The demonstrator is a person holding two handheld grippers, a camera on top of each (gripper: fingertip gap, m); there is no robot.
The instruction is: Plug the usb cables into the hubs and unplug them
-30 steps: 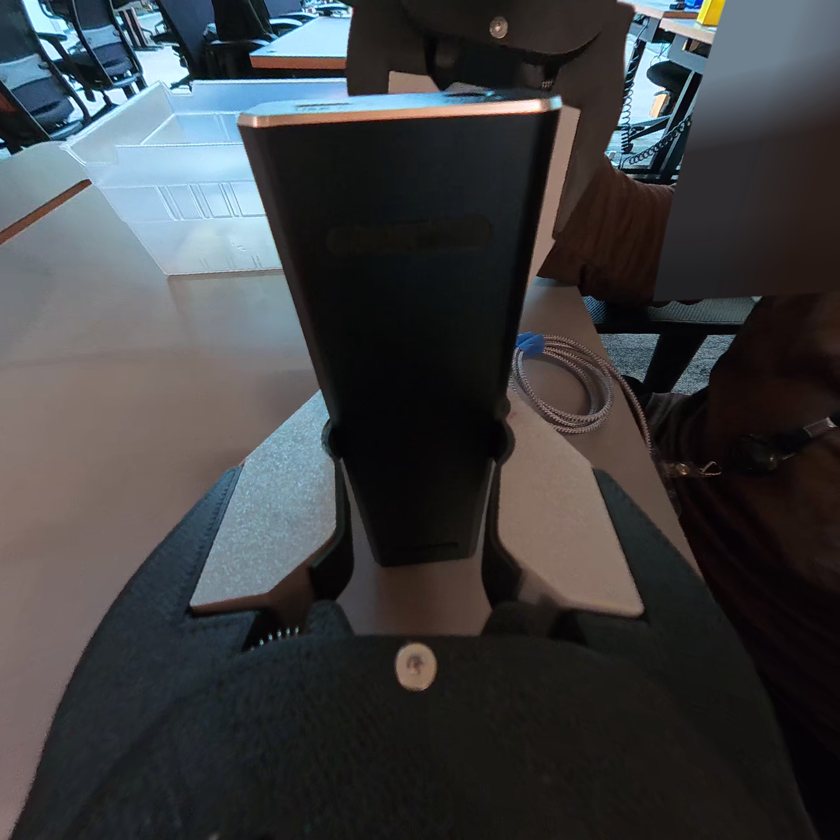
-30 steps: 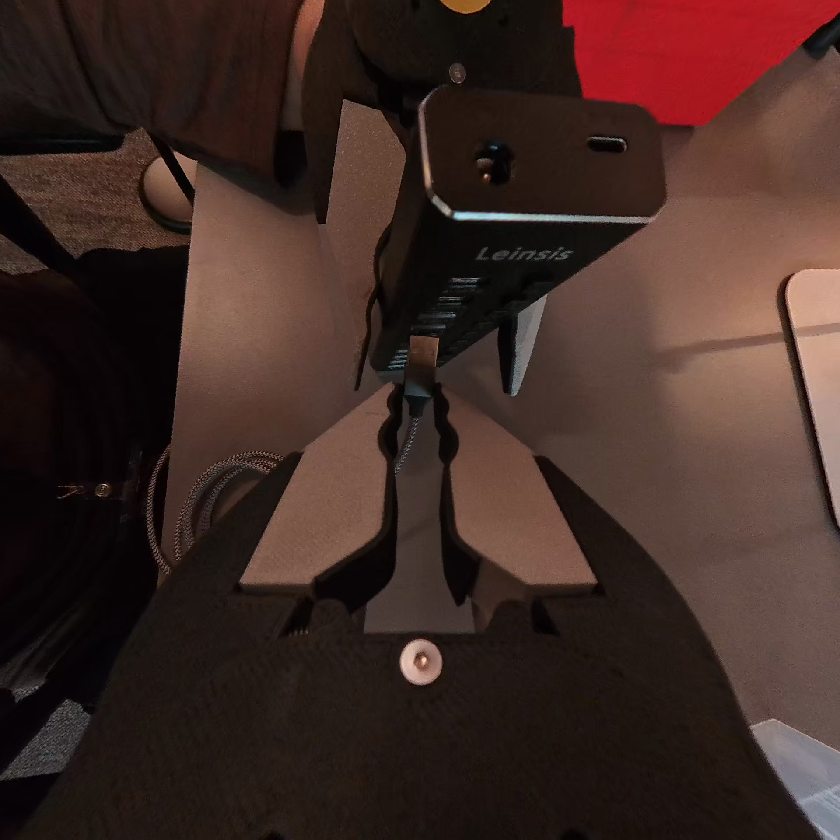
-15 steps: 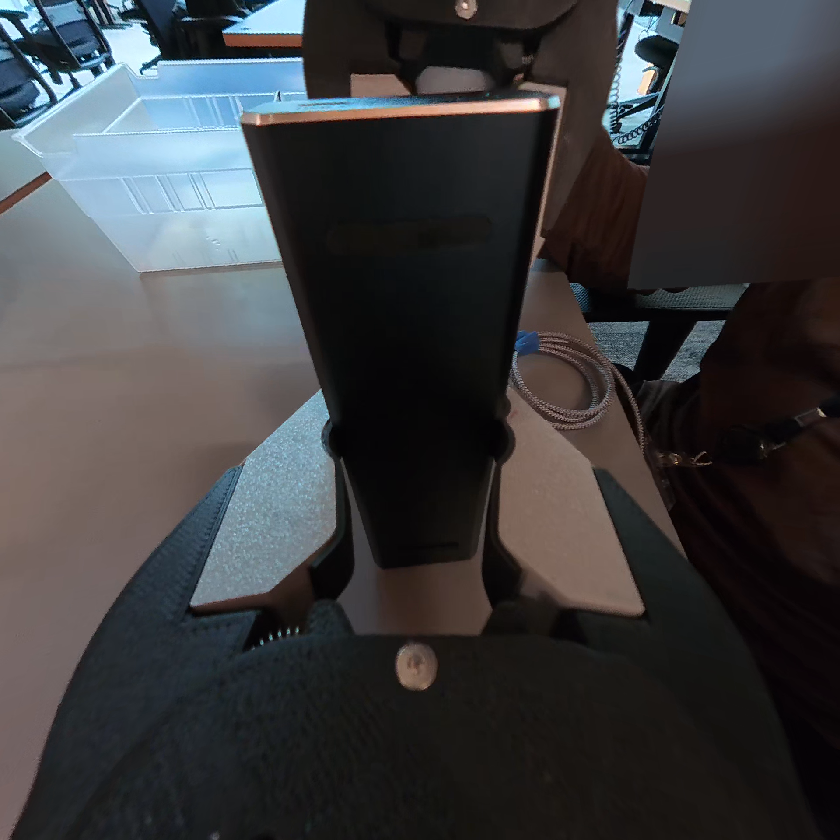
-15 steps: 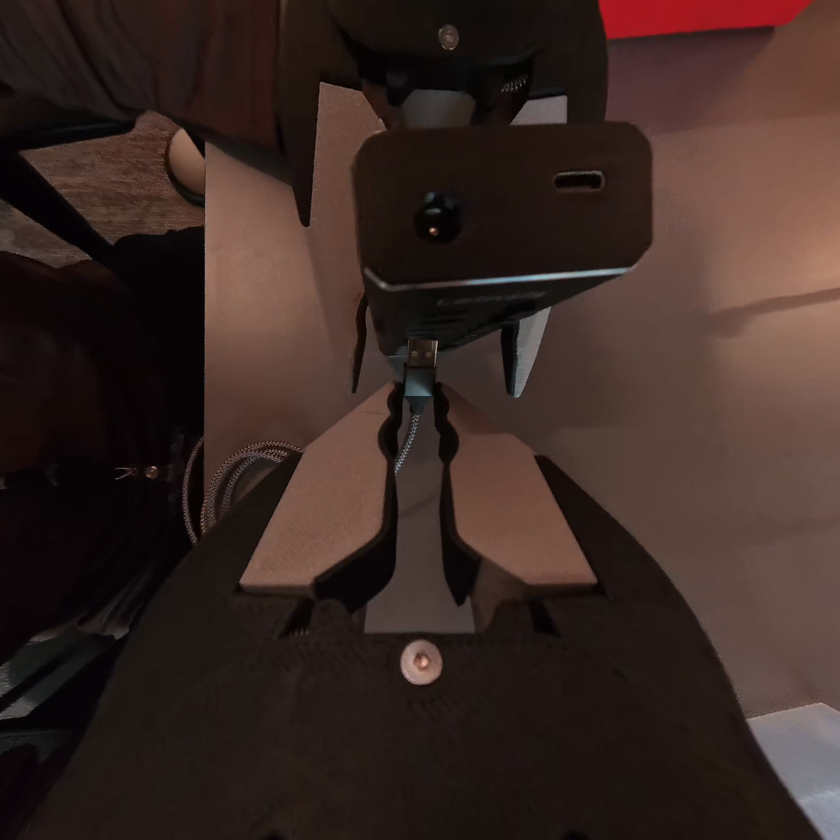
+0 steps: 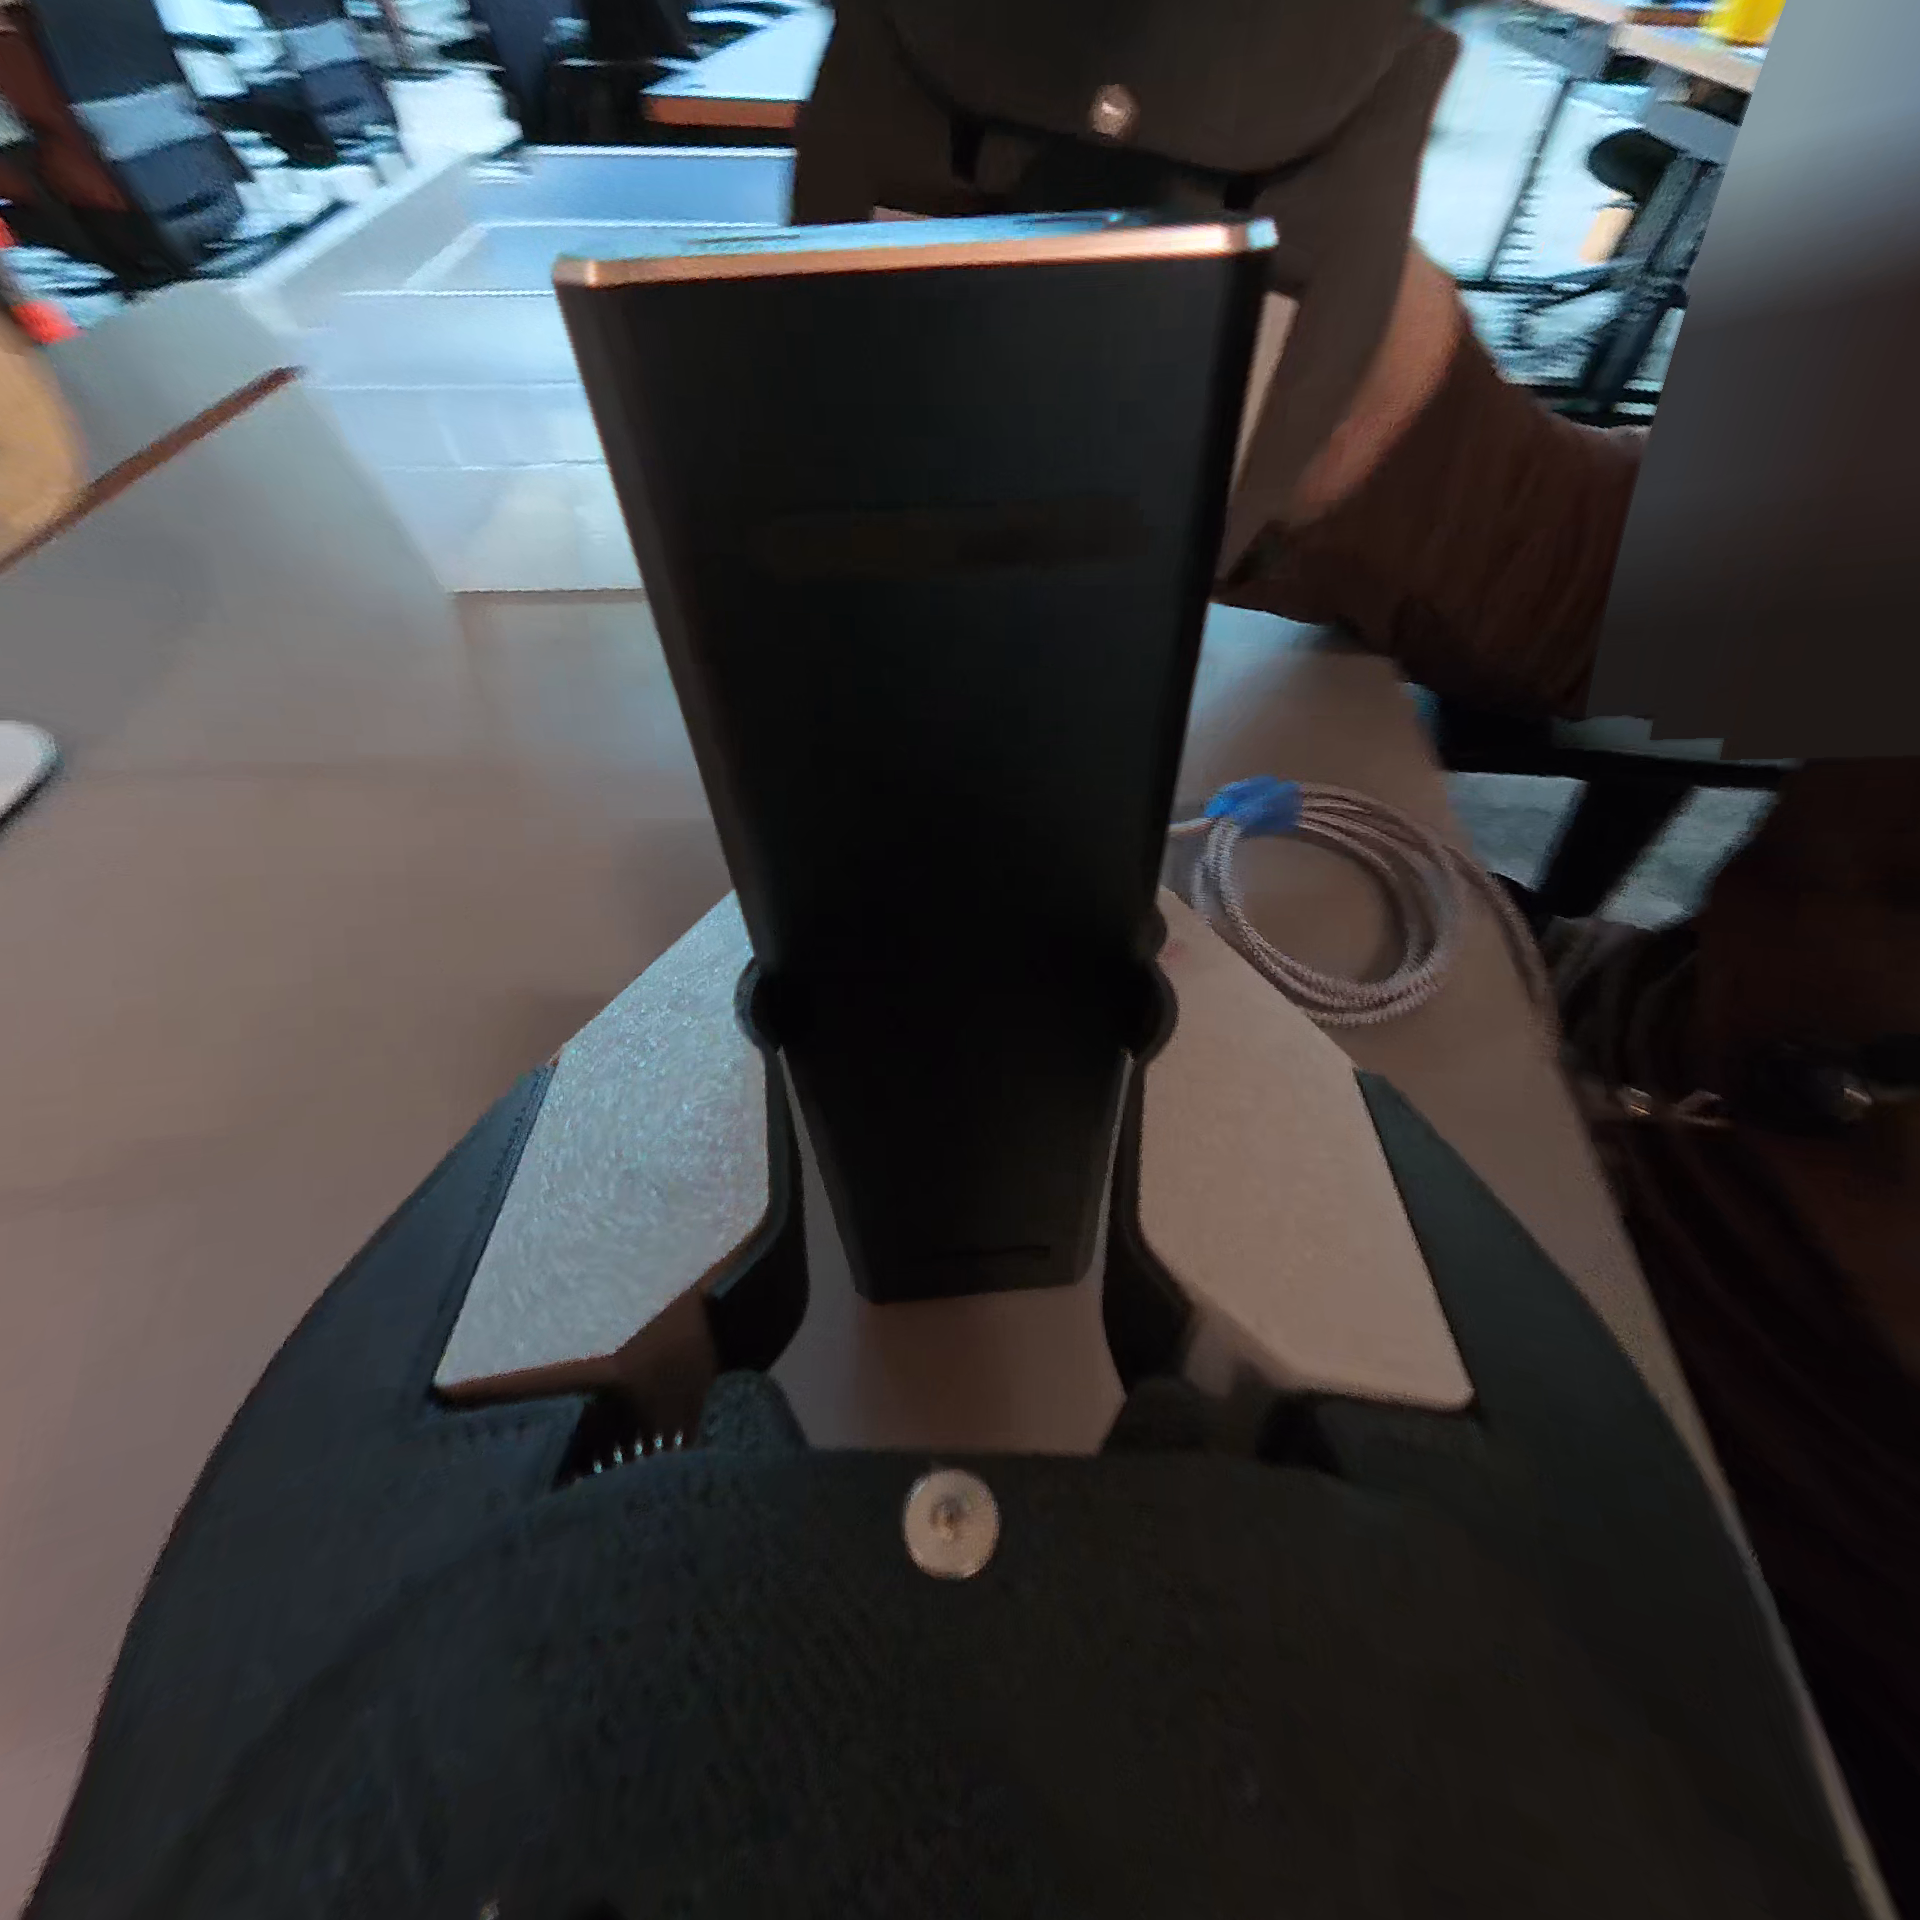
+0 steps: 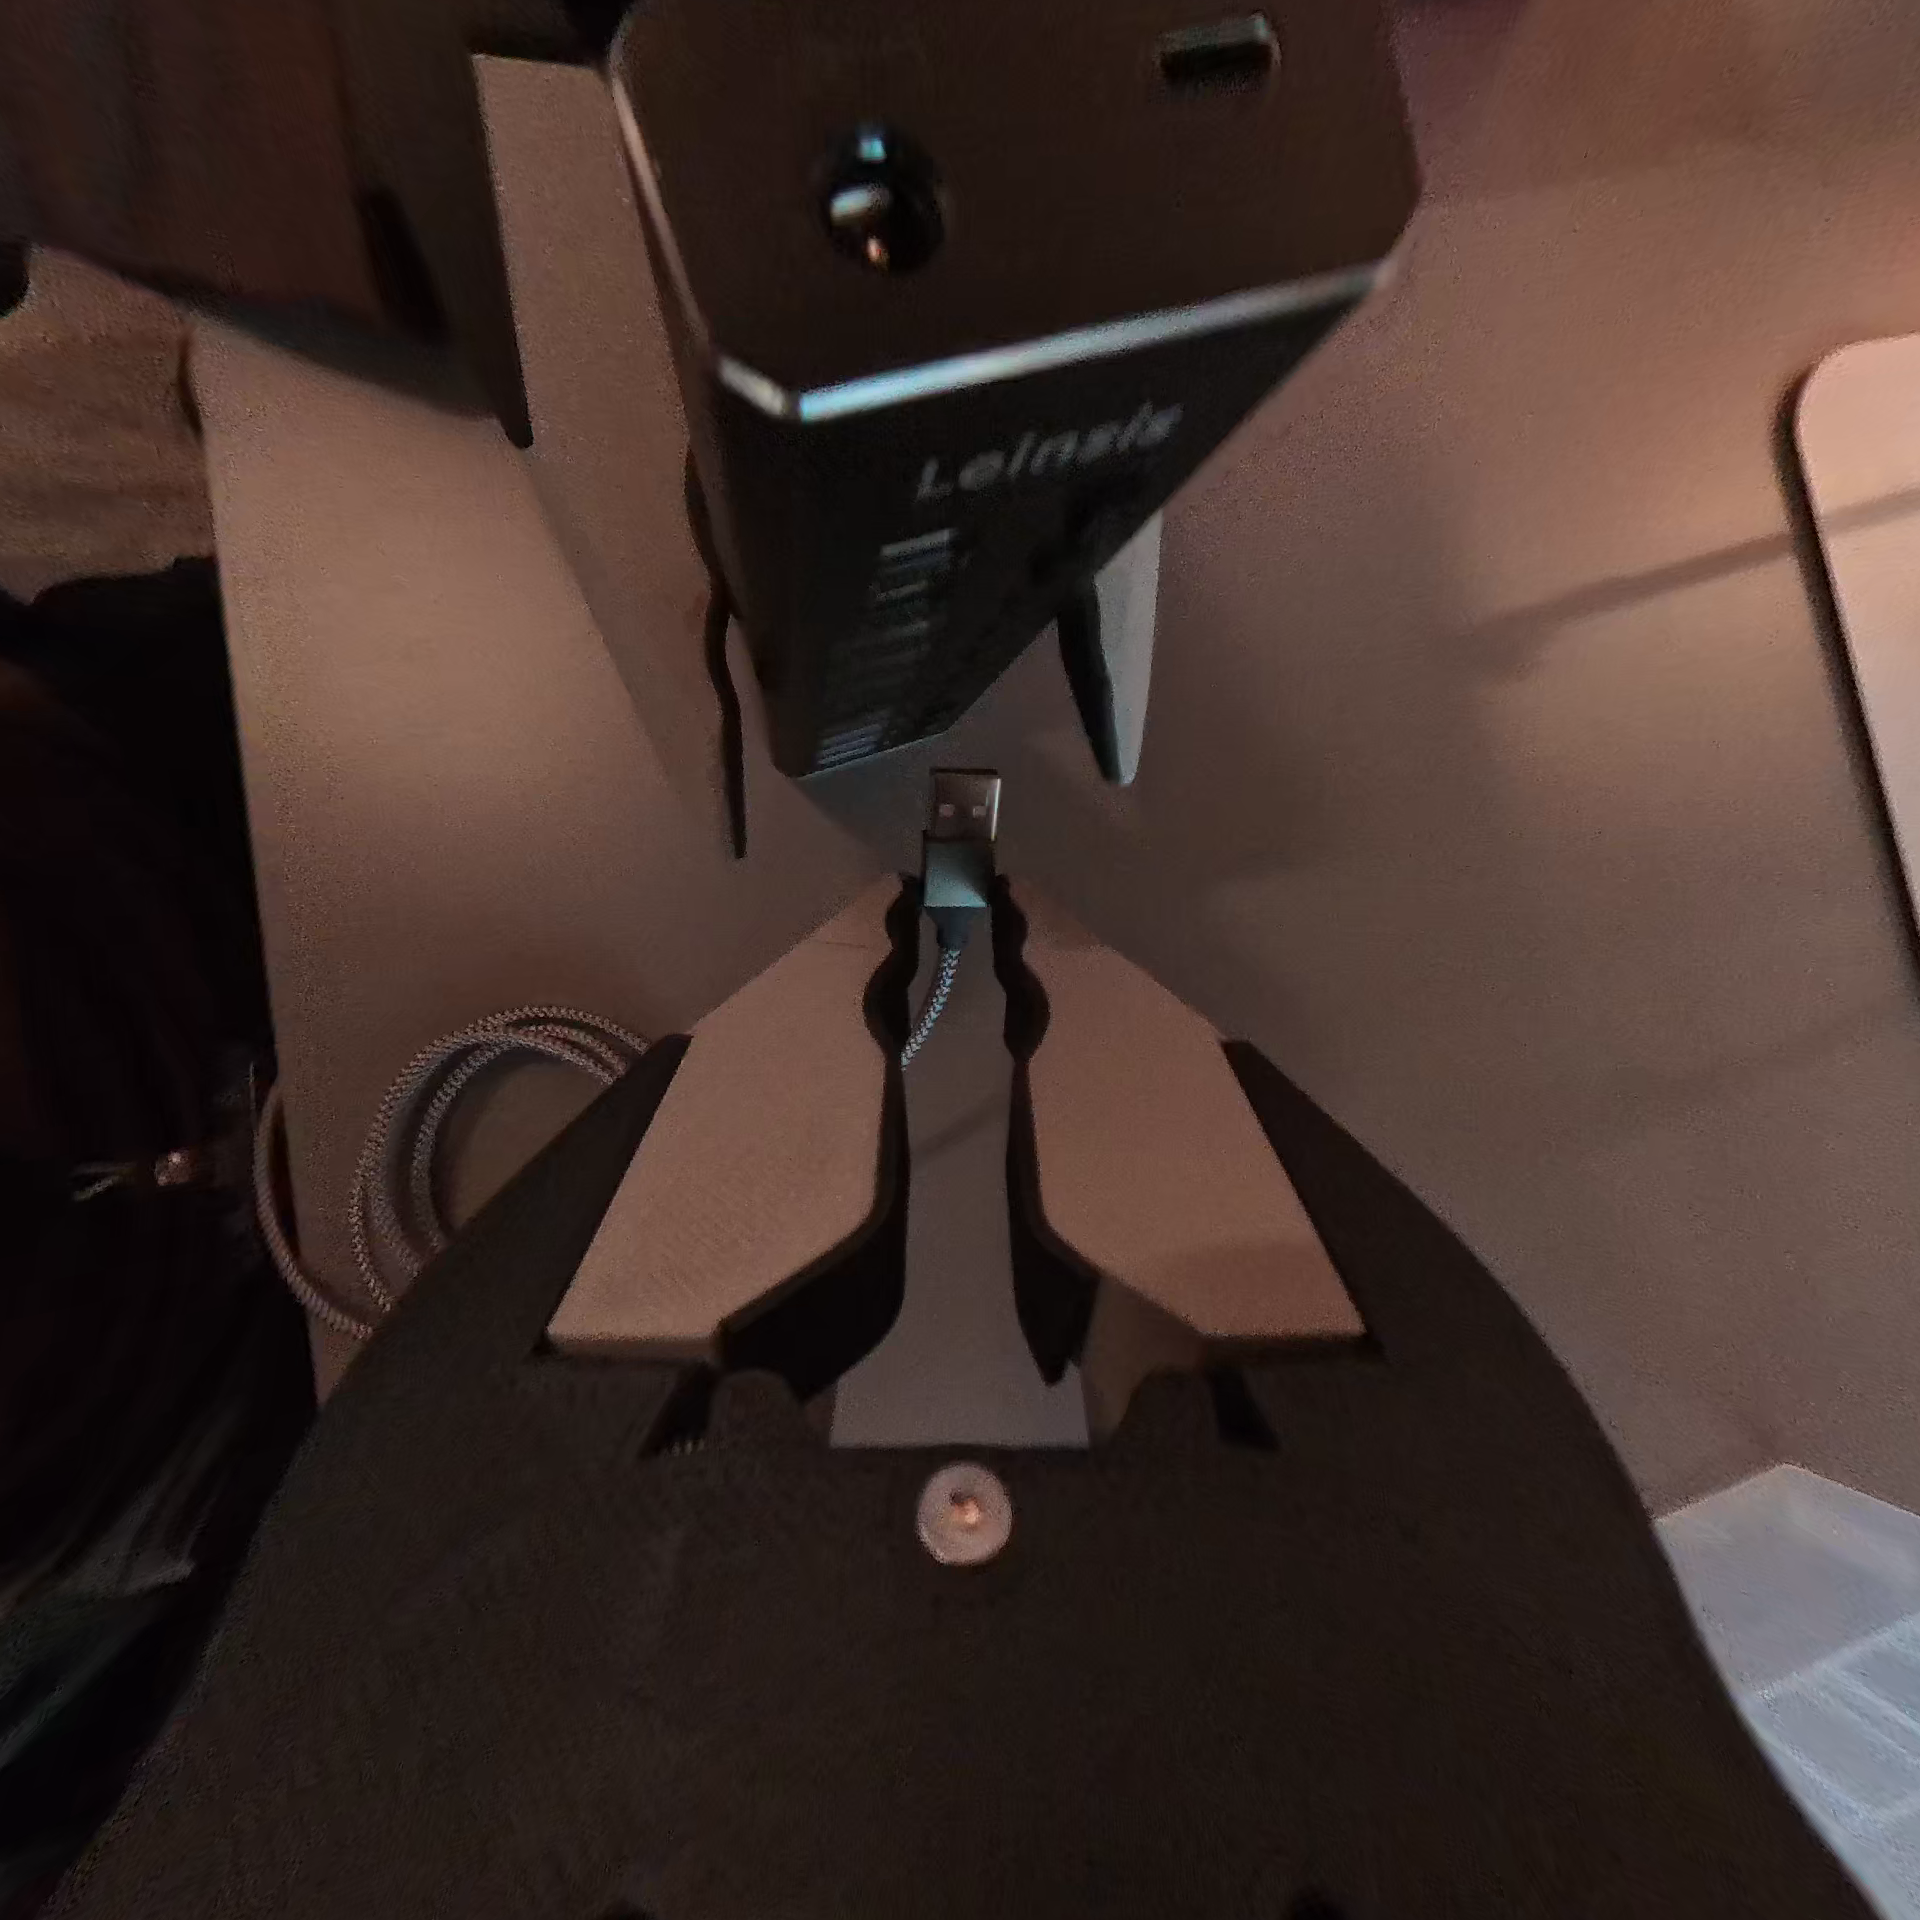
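My left gripper (image 5: 956, 1003) is shut on a dark USB hub (image 5: 935, 644) and holds it above the table, its far end pointing away. In the right wrist view the same hub (image 6: 997, 436) hangs in front, tilted, with a row of ports on its face. My right gripper (image 6: 948, 894) is shut on the USB plug (image 6: 961, 831) of a braided cable. The plug is out of the hub, its metal tip just below the hub's lower end. The rest of the braided cable (image 5: 1340, 914) lies coiled on the table, also in the right wrist view (image 6: 416, 1143).
A clear plastic bin (image 5: 499, 343) stands at the back of the grey table (image 5: 260, 831); its corner also shows in the right wrist view (image 6: 1808, 1621). A pale flat pad (image 6: 1870, 582) lies at the right. A person's dark sleeve (image 5: 1455, 540) is beyond the hub. Office chairs stand behind. Only a small space, under 4 cm, lies between the two pairs of fingers.
The plug was in one of the hub's ports a second ago; now it is pulled out and clear of the hub. The hub has tilted and shifted in the right wrist view.
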